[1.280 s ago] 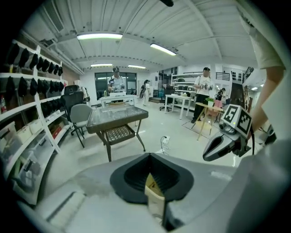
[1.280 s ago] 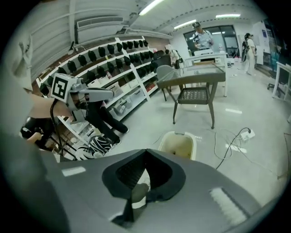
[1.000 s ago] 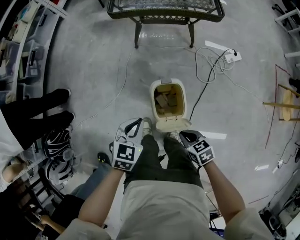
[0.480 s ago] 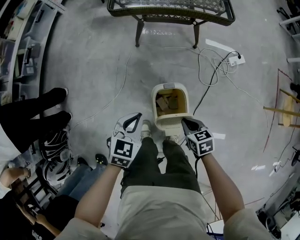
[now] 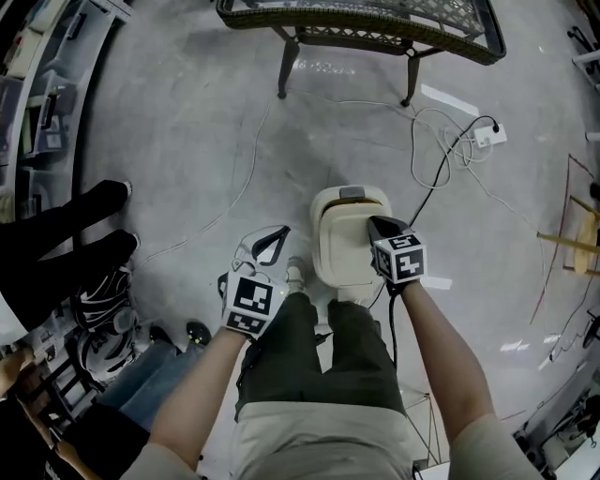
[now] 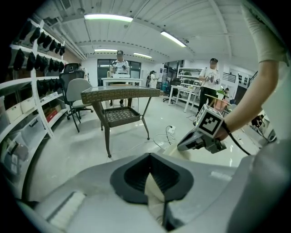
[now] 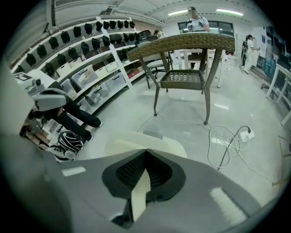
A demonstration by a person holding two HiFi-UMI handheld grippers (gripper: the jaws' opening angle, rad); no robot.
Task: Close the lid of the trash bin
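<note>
the lid (image 5: 345, 242) is seen down flat on the trash bin (image 5: 325, 274) on the floor (image 5: 187, 141); the right gripper (image 5: 378, 225), jaws together and empty, is held at its edge; the left gripper (image 5: 272, 240), jaws likewise, aside; closing is judged done.

A glossy grey floor (image 5: 178, 131) carries a wicker table (image 5: 375, 23) and a white power strip (image 5: 493, 135) with looped cable. Shelves (image 7: 97, 73) line one wall under strip lights (image 6: 107, 17).

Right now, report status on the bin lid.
Left gripper jaws shut, empty, off to the side. Right gripper jaws shut, tip over the bin lid, right edge. Lid down. Cable beside bin, not blocking.
</note>
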